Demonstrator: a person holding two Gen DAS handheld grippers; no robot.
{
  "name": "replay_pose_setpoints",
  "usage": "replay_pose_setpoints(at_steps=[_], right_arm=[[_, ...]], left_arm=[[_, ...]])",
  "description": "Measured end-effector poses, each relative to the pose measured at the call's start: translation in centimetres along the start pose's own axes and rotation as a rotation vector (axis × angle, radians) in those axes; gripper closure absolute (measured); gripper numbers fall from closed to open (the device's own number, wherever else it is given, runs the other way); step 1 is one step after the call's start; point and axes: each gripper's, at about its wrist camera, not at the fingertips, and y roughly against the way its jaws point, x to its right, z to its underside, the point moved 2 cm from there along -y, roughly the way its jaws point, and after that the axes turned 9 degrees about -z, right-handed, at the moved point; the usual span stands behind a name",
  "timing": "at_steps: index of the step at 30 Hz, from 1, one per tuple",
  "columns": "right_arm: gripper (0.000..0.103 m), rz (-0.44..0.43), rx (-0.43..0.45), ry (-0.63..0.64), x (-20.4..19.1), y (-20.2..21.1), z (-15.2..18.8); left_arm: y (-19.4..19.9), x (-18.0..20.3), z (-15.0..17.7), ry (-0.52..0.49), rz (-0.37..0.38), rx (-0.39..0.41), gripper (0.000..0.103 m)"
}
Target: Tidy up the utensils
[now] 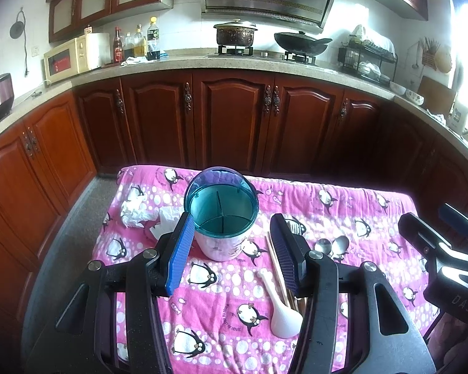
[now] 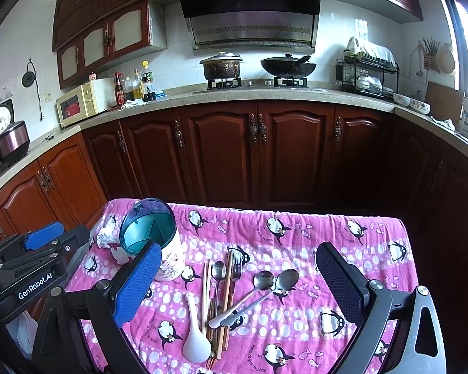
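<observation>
The left claw (image 1: pixel 234 249), black with ridged blue pads, stands spread and pinches nothing; through its gap shows the pink penguin-print cloth (image 1: pixel 221 296) that covers the desk. Just beyond its fingertips sits the white cylindrical utensil holder with a teal divided insert and a raised translucent lid (image 1: pixel 221 218), upright and with nothing in its compartments. Crumpled white tissue (image 1: pixel 134 210) lies left of the holder. The right claw (image 2: pixel 238 283) is likewise spread wide and grips nothing, and below it the utensils lie loose on the cloth, right of the holder: a white plastic rice spoon (image 2: pixel 195 339), wooden chopsticks (image 2: pixel 206 296), a small metal spoon (image 2: pixel 218 269), a metal fork (image 2: pixel 236 272), and two larger metal spoons (image 2: pixel 274 282) with crossed handles. Behind the desk run dark red wooden cabinets (image 2: pixel 221 152).
</observation>
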Motion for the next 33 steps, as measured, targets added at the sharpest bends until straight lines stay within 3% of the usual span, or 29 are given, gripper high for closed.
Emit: replay_pose_setpoints(at_steps=[33], right_arm=[[0.004,0.015,-0.002,-0.001,0.31,0.01,-0.19]], left_arm=[[-0.09,0.41,0.11,0.002,0.023,-0.013,0.053]])
